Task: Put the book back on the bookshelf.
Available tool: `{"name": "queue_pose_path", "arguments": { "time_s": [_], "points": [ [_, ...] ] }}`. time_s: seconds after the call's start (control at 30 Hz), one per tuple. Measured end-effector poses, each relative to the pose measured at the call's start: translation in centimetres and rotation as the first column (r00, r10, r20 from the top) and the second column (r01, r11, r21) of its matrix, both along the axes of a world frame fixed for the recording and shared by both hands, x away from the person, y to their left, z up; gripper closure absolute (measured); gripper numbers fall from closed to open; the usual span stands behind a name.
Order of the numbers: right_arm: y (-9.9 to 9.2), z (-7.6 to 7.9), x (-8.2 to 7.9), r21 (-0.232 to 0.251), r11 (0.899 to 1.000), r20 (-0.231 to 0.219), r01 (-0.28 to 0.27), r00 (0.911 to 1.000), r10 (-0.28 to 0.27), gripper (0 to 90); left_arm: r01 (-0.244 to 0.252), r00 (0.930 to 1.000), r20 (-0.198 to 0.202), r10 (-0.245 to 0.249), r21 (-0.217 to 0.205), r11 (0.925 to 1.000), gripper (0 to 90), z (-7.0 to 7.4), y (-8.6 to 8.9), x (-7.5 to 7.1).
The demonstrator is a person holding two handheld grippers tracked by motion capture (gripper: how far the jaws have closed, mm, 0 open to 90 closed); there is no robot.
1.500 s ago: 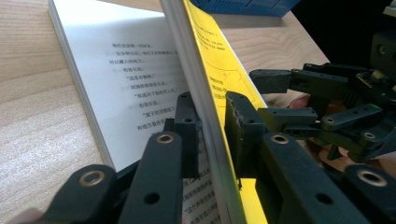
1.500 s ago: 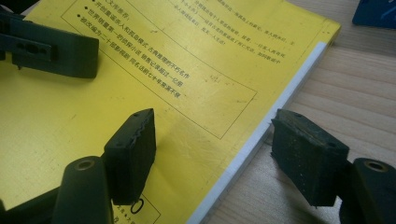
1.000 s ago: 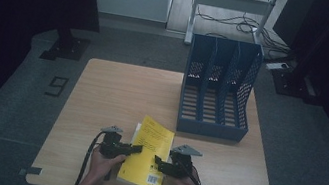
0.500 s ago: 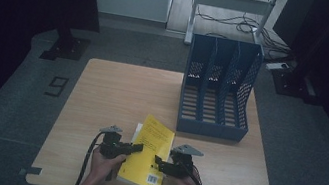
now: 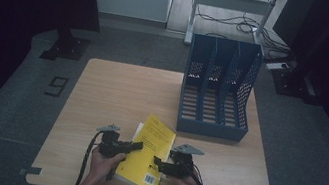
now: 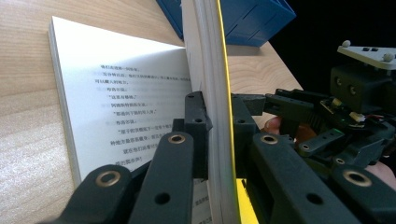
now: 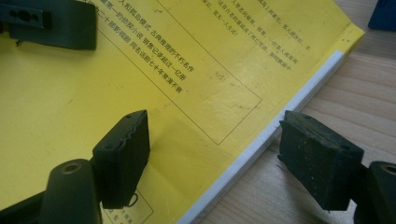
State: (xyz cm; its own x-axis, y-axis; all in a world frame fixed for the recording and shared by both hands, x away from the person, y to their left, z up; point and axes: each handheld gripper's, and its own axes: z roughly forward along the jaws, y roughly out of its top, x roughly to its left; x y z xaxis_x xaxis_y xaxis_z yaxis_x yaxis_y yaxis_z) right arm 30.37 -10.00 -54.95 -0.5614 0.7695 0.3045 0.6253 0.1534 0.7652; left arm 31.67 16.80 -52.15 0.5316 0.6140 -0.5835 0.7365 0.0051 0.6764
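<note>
Spreading over the last half second, the right gripper (image 7: 212,158) straddles the yellow book's (image 5: 148,154) edge without touching it, while the left gripper (image 6: 218,126) pinches a raised sheaf of pages — apparently holding the book open — near the table's (image 5: 117,89) front, well short of the 3-slot blue rack (image 5: 217,88).

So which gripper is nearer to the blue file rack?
Right. The right gripper sits at the yellow book's right edge, just below the blue file rack; the left gripper clamps the cover farther left.
</note>
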Motion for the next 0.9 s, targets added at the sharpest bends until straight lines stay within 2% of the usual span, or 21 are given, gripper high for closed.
{"name": "queue_pose_path", "arguments": {
  "time_s": [0.33, 0.53, 0.9],
  "points": [
    [0.0, 0.1, -0.1, 0.028, 1.0, 0.01, -0.012, 0.9999, 0.012, 24.3, 0.0, 0.9999, 0.017, 0.0, -0.014, 0.9999, 82.9, 0.7, 0.4, -0.1],
    [0.0, 0.3, -0.2, 0.041, 0.999, 0.023, -0.023, 0.9995, 0.023, 25.2, 0.011, 0.9996, 0.028, -0.01, -0.036, 0.9993, 82.9, 1.3, 0.9, -0.2],
    [0.1, 0.5, -0.3, 0.06, 0.998, 0.033, -0.028, 0.9991, 0.026, 25.2, 0.034, 0.9979, 0.056, -0.032, -0.041, 0.9986, 83.0, 2.3, 1.4, -0.5]
  ]
}}
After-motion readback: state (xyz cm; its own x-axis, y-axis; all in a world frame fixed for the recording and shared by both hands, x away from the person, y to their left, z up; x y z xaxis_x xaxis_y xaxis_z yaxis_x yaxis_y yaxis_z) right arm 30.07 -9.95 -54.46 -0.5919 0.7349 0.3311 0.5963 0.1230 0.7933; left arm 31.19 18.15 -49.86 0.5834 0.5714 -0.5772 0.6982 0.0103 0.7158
